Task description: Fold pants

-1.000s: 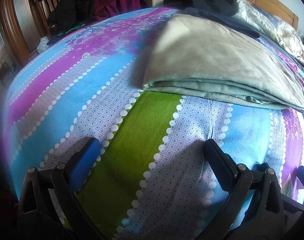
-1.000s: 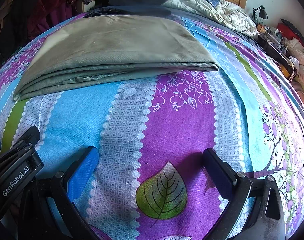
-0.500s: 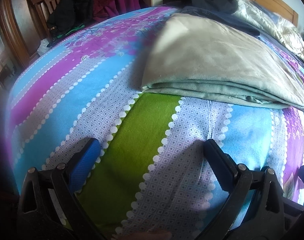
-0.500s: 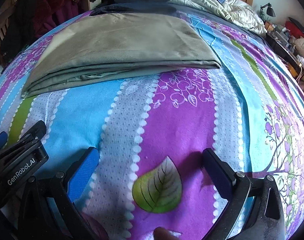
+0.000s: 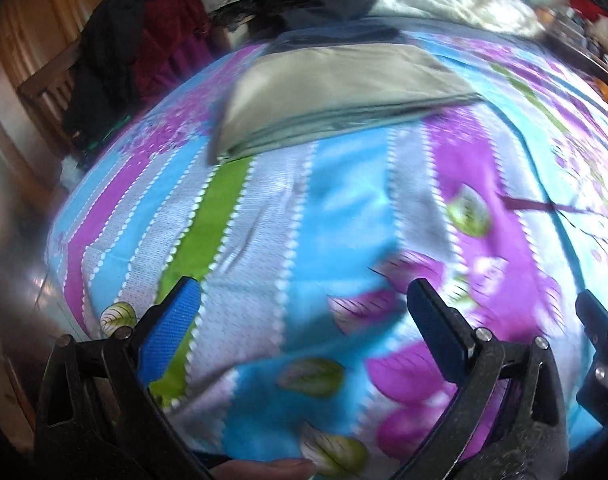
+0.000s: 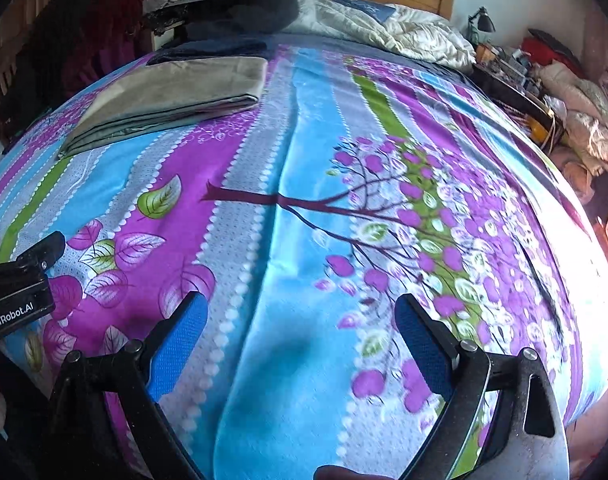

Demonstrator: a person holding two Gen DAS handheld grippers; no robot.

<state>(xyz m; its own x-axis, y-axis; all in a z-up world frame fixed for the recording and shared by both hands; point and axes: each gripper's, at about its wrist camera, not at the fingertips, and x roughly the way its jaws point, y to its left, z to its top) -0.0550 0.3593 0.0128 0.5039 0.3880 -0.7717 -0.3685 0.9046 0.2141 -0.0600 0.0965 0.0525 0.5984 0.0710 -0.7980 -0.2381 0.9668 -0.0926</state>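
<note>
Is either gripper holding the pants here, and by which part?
Nothing is held. The left gripper and right gripper are open, apart from the folded pants.

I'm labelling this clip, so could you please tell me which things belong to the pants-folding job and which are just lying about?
Job:
- folded grey-green cloth pants
- open left gripper
- open right gripper

Lying about:
- dark blue folded fabric
- crumpled white quilt
- black desk lamp
- striped floral bedspread

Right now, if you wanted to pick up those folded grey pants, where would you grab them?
Probably at a near corner of the grey pants, coming in low over the bedspread. Their stacked layer edges face the tongs there, so a finger could slide under the whole pile. Both the left tongs and the right tongs are open and empty.
</note>
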